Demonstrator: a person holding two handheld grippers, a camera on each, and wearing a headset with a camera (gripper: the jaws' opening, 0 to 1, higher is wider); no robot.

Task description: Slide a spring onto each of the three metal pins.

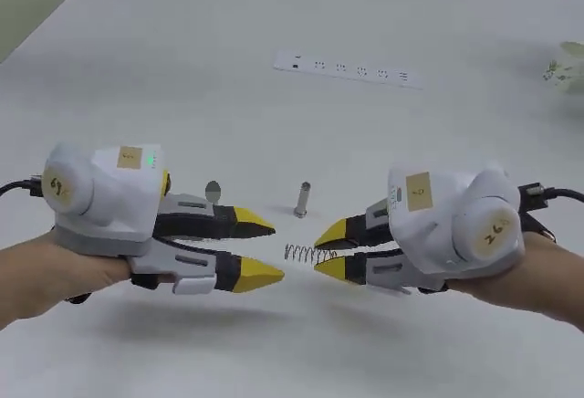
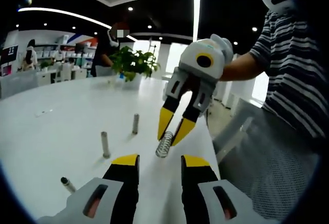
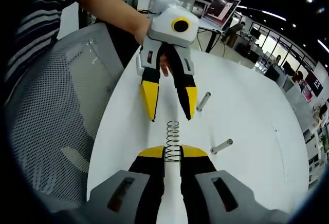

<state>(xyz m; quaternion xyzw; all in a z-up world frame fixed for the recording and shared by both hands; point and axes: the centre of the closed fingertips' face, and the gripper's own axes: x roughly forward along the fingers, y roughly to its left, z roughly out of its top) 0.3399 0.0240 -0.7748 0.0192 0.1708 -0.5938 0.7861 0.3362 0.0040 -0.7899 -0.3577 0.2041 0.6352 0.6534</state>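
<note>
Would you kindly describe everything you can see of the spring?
The spring is a thin, silvery wire coil, open-wound and apparently metal, looking straight and unbent. The right claw is shut on one end, so it lies roughly level, its free end pointing towards the open left claw without touching it. It is not yet on the upright pin.

Your worktop (image 1: pixel 182 69) is smooth, matt white. The spring (image 1: pixel 299 254) is thin bright metal wire; the upright pin (image 1: pixel 302 199) is dull grey metal. Your left gripper (image 1: pixel 276 250) and right gripper (image 1: pixel 317 256) have glossy white plastic shells and matt black jaws with yellow tips.
</note>
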